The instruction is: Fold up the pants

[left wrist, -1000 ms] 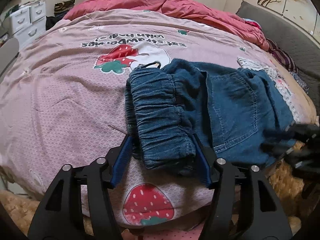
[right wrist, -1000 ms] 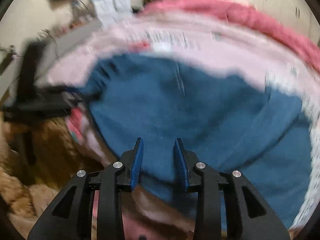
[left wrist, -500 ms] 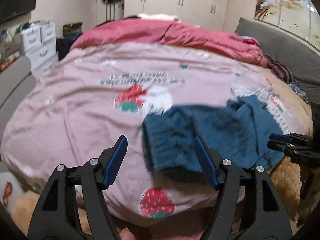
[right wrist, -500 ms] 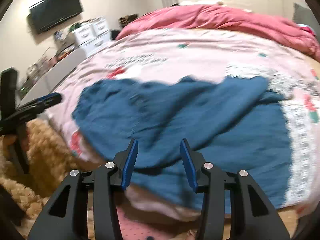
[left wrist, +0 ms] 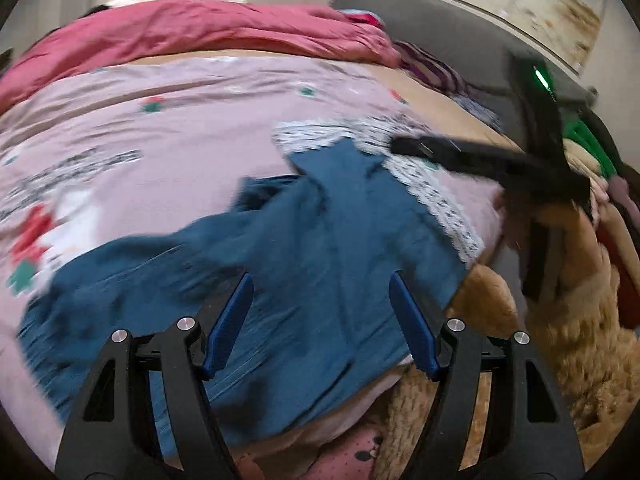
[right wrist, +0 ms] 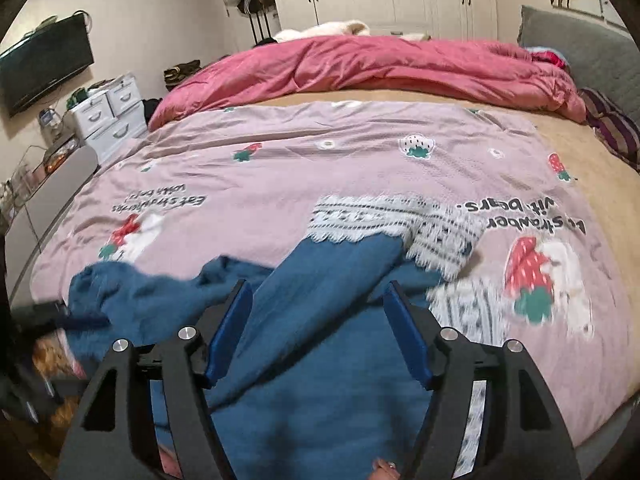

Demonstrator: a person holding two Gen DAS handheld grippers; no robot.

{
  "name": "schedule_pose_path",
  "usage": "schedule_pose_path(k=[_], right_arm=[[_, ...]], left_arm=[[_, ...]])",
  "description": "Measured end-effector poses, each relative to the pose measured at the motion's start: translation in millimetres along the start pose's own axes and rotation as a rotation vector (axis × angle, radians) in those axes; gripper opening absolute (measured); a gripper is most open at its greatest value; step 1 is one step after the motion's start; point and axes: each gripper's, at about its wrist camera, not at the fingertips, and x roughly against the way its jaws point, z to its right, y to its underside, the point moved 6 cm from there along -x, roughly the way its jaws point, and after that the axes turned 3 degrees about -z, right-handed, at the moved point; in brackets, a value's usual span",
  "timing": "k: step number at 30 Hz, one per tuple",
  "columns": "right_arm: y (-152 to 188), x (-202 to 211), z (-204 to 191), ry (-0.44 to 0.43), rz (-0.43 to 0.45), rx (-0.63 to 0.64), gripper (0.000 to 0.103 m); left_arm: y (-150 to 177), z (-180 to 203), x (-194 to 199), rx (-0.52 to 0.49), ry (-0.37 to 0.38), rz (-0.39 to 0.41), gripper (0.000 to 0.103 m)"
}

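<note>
Blue denim pants (left wrist: 304, 248) with white lace-trimmed cuffs lie rumpled on a pink strawberry bedspread (left wrist: 160, 120) near the bed's front edge. They also show in the right wrist view (right wrist: 320, 300), with the lace cuffs (right wrist: 400, 220) on the far side. My left gripper (left wrist: 322, 316) is open and empty, just above the pants. My right gripper (right wrist: 318, 320) is open and empty, above a pant leg. The right gripper shows as a dark blurred shape (left wrist: 500, 168) at the right of the left wrist view.
A crumpled red duvet (right wrist: 360, 64) lies across the far side of the bed. A grey headboard (right wrist: 580, 52) is at the right. White drawers (right wrist: 108, 112) and a TV (right wrist: 44, 68) stand at the left. A brown fuzzy rug (left wrist: 560, 340) lies beside the bed.
Both grippers have opened wider and pulled back from the pants. The left wrist view has swung right, toward the legs. The pants lie more spread out than a second ago.
</note>
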Motion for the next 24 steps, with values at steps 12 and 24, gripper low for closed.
schedule_pose_path(k=[12, 24], right_arm=[[-47, -90, -13, 0.023, -0.152, 0.037, 0.067], [-67, -185, 1, 0.156, -0.297, 0.041, 0.027]], left_arm=[[-3, 7, -54, 0.055, 0.122, -0.033, 0.042], [-1, 17, -79, -0.009, 0.086, -0.032, 0.029]])
